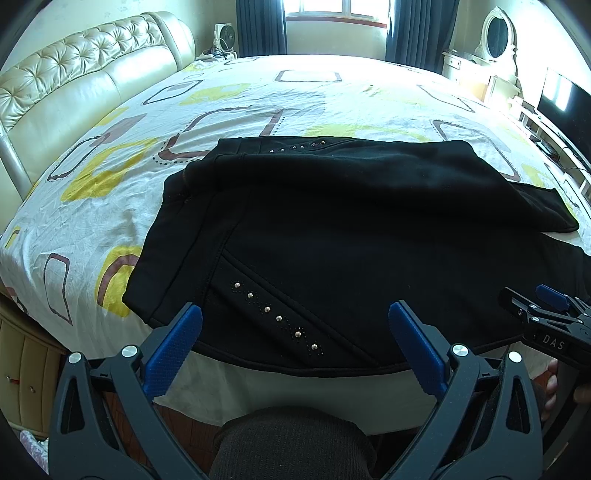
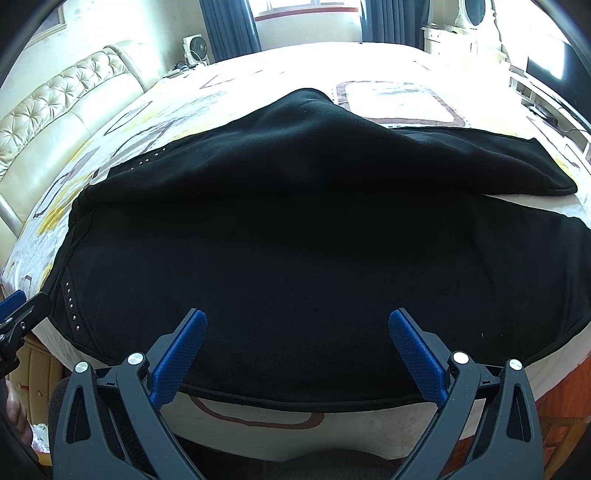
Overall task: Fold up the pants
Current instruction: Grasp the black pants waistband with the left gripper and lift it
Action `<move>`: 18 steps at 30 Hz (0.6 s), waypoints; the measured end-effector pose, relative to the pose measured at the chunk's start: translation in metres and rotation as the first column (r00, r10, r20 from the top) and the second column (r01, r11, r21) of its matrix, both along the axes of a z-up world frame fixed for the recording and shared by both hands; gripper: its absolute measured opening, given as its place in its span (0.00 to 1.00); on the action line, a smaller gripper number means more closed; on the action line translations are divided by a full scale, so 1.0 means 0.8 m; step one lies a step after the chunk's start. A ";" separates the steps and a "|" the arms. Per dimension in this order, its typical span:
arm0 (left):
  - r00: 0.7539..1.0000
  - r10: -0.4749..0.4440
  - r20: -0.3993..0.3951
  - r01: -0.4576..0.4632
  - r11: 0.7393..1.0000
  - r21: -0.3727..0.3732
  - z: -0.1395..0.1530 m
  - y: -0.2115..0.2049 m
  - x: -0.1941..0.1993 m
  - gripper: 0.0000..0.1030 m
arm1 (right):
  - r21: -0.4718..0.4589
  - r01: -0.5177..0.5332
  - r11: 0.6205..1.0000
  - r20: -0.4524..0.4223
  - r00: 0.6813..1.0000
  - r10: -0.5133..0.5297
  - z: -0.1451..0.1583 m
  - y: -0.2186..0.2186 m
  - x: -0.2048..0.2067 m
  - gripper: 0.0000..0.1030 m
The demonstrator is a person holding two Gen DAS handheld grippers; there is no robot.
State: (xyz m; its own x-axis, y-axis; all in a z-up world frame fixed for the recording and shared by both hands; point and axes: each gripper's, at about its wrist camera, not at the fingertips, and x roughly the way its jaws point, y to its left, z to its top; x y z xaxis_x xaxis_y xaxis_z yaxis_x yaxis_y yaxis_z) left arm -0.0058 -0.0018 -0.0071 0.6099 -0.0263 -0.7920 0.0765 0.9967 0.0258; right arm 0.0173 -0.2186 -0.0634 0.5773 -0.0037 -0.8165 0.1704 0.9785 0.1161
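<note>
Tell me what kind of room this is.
A bedroom, most likely. The black pants lie on a large bed with a tufted cream headboard; a dressing table with an oval mirror stands by the curtained window.

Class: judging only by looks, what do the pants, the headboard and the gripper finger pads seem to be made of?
Pants: soft, matte black knit or fleece, probably; it drapes and shows no sheen, with metallic studs.
Headboard: glossy cream leather or imitation; button-tufted, light glints off it.
Finger pads: blue textured plastic or rubber; a fine dotted grip pattern.
</note>
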 end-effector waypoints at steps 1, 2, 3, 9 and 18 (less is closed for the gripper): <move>1.000 -0.002 -0.005 0.002 1.000 -0.003 -0.001 0.001 0.000 0.98 | 0.002 0.000 1.000 0.000 1.000 0.000 0.001 0.000 0.000 0.96; 1.000 -0.011 -0.018 0.011 1.000 -0.013 -0.002 0.002 0.000 0.98 | 0.005 -0.003 1.000 -0.001 1.000 0.003 0.001 0.000 0.000 0.96; 0.999 -0.024 -0.040 0.023 0.999 -0.028 -0.002 0.004 0.003 0.98 | 0.009 -0.009 1.000 -0.004 1.000 0.009 0.003 0.000 0.000 0.96; 0.994 -0.061 -0.089 0.042 0.980 -0.196 0.022 0.053 0.039 0.98 | 0.130 -0.111 0.985 0.032 0.994 0.108 0.037 -0.017 0.018 0.96; 0.984 -0.010 -0.180 -0.061 0.922 -0.383 -0.007 0.192 0.206 0.98 | 0.138 -0.202 0.970 0.193 0.966 0.174 0.093 -0.063 0.106 0.96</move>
State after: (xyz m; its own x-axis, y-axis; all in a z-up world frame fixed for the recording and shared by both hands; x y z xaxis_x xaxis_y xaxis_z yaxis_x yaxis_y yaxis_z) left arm 0.1588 0.1515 -0.0129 0.4668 -0.3373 -0.8175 0.0192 0.9281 -0.3719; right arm 0.1021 -0.2693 0.0109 0.6914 0.2371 -0.6825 -0.0518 0.9585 0.2804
